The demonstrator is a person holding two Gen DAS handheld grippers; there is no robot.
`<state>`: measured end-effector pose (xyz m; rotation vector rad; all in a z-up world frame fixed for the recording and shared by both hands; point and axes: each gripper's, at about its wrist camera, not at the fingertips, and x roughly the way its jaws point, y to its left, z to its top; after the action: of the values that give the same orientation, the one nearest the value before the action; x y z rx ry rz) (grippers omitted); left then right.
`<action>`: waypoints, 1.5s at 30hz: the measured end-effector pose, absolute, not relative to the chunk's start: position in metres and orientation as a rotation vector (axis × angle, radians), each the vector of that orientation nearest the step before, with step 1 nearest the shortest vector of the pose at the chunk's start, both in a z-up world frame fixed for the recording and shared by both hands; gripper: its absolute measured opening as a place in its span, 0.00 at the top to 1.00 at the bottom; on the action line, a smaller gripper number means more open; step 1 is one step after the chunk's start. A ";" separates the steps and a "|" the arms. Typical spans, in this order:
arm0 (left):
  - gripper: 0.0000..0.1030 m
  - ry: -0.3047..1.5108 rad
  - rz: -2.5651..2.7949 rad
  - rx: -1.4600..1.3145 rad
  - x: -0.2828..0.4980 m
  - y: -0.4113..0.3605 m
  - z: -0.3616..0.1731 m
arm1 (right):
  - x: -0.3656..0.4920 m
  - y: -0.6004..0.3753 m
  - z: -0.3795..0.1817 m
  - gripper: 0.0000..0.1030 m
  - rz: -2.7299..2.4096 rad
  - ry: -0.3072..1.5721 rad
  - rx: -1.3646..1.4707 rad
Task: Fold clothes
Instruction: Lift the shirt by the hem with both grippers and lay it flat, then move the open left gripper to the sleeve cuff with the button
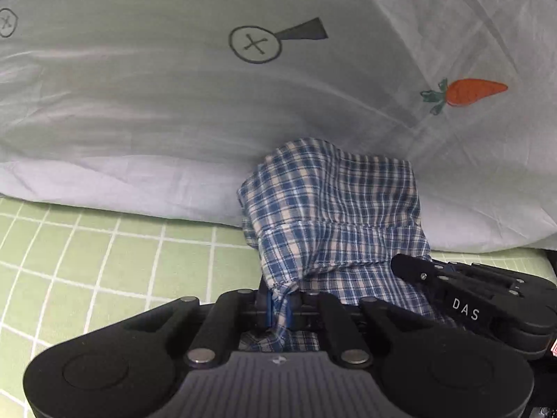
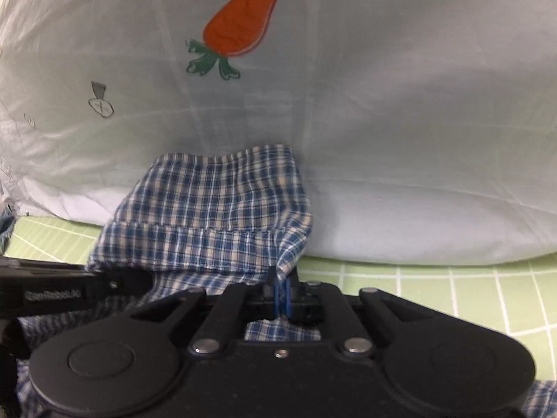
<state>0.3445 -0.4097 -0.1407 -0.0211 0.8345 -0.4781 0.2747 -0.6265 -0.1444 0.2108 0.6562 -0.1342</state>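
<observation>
Between your two grippers the blue plaid garment (image 1: 334, 209) sags, soft and light. Left gripper (image 1: 278, 308) and right gripper (image 2: 282, 296) each have jaws clamped on a hemmed corner; hold there, near the seam.

Garment (image 1: 334, 202) on mat (image 1: 104, 261), before pillow (image 1: 174, 122); hand-held grippers side by side.

A pale carrot-print sheet (image 1: 174, 122) bulges over the green grid mat (image 1: 87, 261).

Between my left gripper's (image 1: 278, 308) matt black plastic fingers I see thin woven checked cloth (image 1: 334, 209); beyond it, a smooth pale sheet (image 1: 174, 104).
</observation>
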 end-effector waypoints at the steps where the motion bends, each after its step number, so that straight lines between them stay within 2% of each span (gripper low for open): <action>1: 0.75 0.828 -0.460 -0.014 0.343 -0.408 -0.139 | 0.274 -0.625 -0.143 0.89 -0.143 0.666 0.201; 2: 0.61 0.821 -0.441 -0.006 0.341 -0.406 -0.136 | 0.273 -0.624 -0.141 0.82 -0.155 0.674 0.189; 4: 0.42 0.799 -0.405 -0.006 0.335 -0.399 -0.129 | 0.260 -0.620 -0.130 0.45 -0.210 0.673 0.157; 5: 0.37 0.779 -0.401 -0.029 0.328 -0.390 -0.122 | 0.248 -0.618 -0.123 0.37 -0.230 0.660 0.152; 7: 0.29 0.742 -0.395 -0.074 0.312 -0.370 -0.107 | 0.217 -0.611 -0.109 0.16 -0.260 0.631 0.152; 11: 0.18 0.719 -0.344 -0.114 0.265 -0.332 -0.079 | 0.145 -0.591 -0.094 0.00 -0.307 0.643 0.160; 18: 0.13 0.825 -0.235 -0.130 0.139 -0.287 -0.064 | 0.018 -0.542 -0.110 0.00 -0.310 0.860 0.273; 23: 0.13 0.873 -0.196 -0.148 0.065 -0.260 -0.052 | -0.036 -0.511 -0.122 0.00 -0.222 0.923 0.305; 29: 0.11 0.854 -0.108 -0.172 0.023 -0.222 -0.026 | -0.054 -0.491 -0.110 0.00 -0.164 0.908 0.302; 39: 0.10 0.871 -0.063 -0.105 0.061 -0.127 -0.026 | 0.000 -0.425 -0.084 0.00 -0.175 0.843 0.232; 45: 0.09 0.885 -0.066 -0.073 0.118 -0.079 -0.047 | 0.081 -0.403 -0.089 0.00 -0.168 0.855 0.195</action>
<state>0.1182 -0.0788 -0.0473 -0.0731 0.8848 -0.0662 0.0806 -0.4033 -0.0890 0.1953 0.8547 -0.1683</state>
